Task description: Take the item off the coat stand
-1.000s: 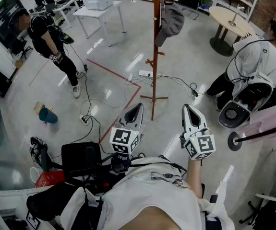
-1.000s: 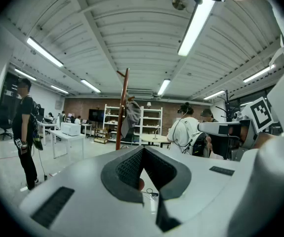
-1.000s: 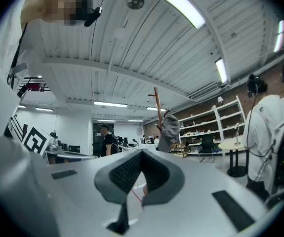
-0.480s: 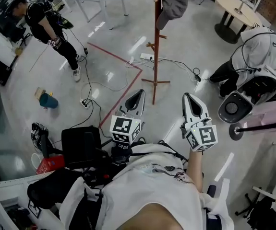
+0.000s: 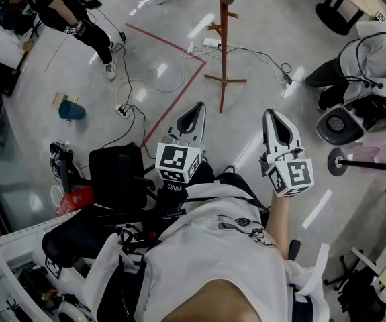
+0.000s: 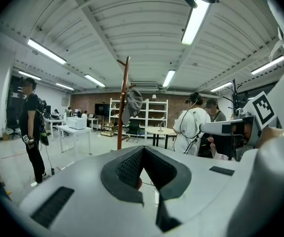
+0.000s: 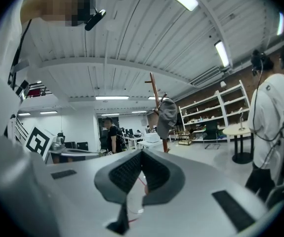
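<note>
Hanging high on the wooden coat stand (image 5: 223, 45), just right of its pole, is a grey cap (image 6: 133, 102), drooping from a peg. Your left gripper (image 5: 191, 116) and right gripper (image 5: 278, 123) are both well short of the stand, each with its jaws pressed together on nothing. The cap looks soft, light and floppy, so it should fold under a pinch. Take hold of its lower edge or brim and lift it up off the peg.

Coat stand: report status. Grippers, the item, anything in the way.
Left gripper and right gripper both shut, empty, short of the coat stand. Grey cap hanging on it, untouched. Cables trail by its base.
</note>
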`<state>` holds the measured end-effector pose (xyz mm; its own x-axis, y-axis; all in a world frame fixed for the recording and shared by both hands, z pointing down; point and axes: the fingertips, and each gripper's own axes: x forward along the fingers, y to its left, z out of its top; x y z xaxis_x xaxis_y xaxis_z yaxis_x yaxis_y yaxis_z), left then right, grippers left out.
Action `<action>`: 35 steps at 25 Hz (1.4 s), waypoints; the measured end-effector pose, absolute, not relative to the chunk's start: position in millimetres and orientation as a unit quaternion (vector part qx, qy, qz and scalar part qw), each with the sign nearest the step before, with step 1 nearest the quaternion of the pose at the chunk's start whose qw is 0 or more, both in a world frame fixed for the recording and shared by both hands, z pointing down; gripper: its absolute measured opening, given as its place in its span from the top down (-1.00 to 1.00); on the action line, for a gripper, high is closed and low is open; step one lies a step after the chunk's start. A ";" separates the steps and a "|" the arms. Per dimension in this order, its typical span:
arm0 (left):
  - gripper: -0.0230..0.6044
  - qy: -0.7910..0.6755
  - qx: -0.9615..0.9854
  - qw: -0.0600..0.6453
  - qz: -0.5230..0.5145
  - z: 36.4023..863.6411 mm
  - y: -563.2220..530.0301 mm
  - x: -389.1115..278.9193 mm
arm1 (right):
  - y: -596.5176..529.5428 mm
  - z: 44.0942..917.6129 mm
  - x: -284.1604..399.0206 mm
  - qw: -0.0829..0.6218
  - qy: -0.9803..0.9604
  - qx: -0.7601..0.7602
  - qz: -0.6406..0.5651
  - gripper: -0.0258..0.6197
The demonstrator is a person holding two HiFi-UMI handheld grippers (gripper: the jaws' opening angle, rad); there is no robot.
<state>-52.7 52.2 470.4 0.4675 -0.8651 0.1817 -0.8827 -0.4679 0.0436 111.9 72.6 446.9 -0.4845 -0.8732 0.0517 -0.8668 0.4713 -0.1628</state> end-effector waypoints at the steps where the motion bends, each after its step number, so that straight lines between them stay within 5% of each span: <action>1: 0.92 -0.512 0.853 0.068 0.070 472.5 47.9 -52.7 | 66.3 448.5 112.9 0.020 0.857 -0.507 -0.088 0.91; 35: 0.92 -0.467 0.879 0.067 0.067 461.9 -220.7 -46.6 | -225.4 414.6 97.6 0.064 0.847 -0.518 -0.097 0.81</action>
